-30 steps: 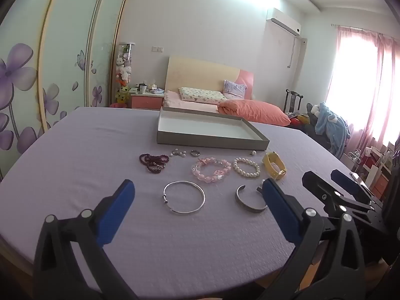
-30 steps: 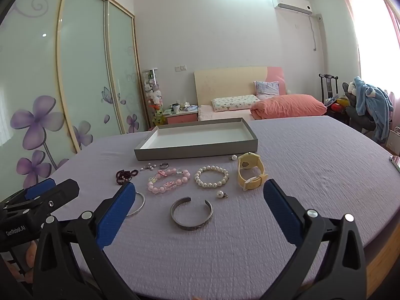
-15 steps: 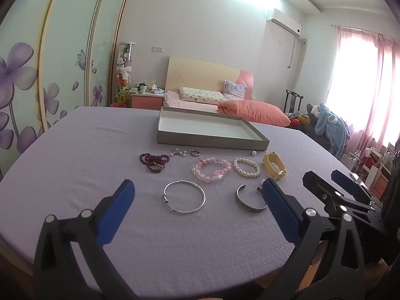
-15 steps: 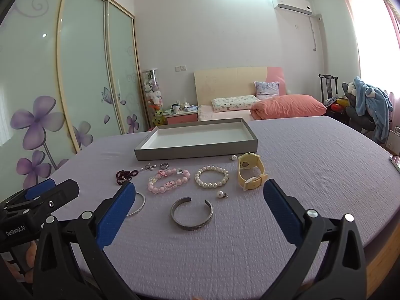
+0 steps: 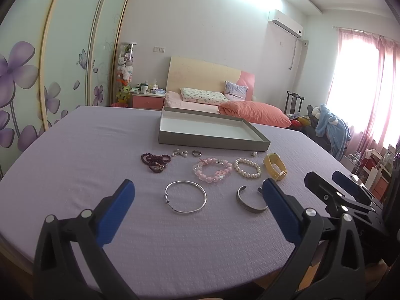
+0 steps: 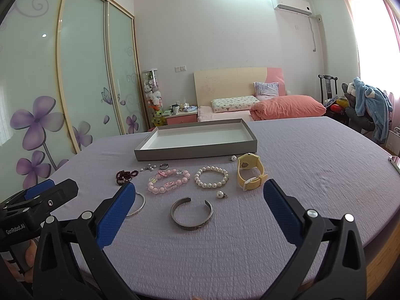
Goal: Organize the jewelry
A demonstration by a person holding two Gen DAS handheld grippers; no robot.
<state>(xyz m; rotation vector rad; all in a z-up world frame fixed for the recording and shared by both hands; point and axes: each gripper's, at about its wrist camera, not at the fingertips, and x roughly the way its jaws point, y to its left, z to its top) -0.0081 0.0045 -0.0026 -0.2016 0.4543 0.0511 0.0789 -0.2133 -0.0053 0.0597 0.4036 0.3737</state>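
Observation:
Jewelry lies on a purple tablecloth in front of an empty grey tray. A thin silver bangle sits ahead of my left gripper, which is open and holds nothing. A silver cuff lies ahead of my right gripper, also open and empty. Farther back are a dark bead bracelet, a pink bead bracelet, a pearl bracelet, a yellow watch, a ring and loose pearl earrings.
The table's front edge curves just under both grippers. The right gripper's body shows at the right of the left wrist view. Behind the table stand a bed, a sliding wardrobe and a chair with clothes.

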